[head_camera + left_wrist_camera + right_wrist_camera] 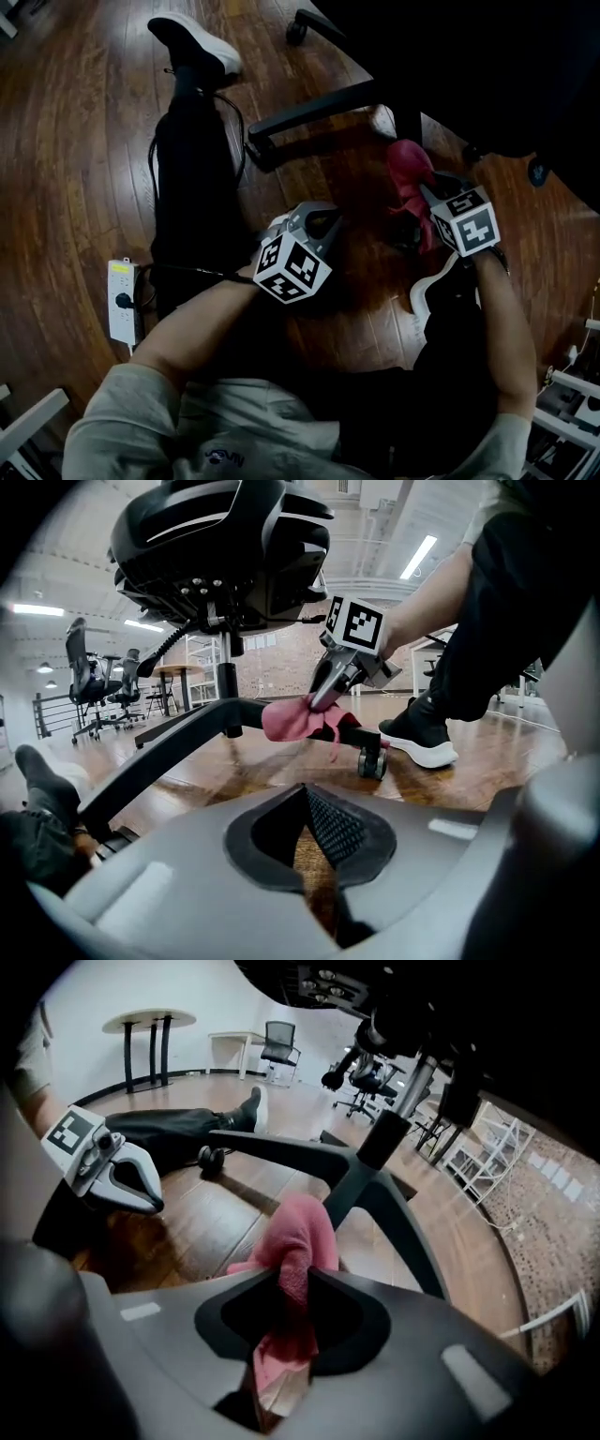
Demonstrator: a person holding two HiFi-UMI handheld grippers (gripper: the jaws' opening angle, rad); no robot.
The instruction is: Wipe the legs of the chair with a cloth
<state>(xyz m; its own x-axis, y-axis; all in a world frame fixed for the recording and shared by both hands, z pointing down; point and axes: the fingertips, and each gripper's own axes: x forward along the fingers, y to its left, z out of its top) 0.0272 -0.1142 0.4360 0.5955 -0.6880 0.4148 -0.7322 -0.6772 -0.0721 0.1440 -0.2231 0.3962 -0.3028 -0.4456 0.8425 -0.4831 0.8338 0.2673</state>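
A black office chair stands over the wooden floor, its star base spreading low legs. My right gripper is shut on a pink cloth and presses it onto a leg near the central column. The cloth bunches up between the jaws and hangs below them. My left gripper is shut with nothing in it, low over the floor to the left of the cloth, pointing toward the chair base.
The person's legs lie on the floor, one black trouser leg and white shoe at the left, another shoe beside a caster. A white power strip with a cable lies at the left. More chairs and tables stand behind.
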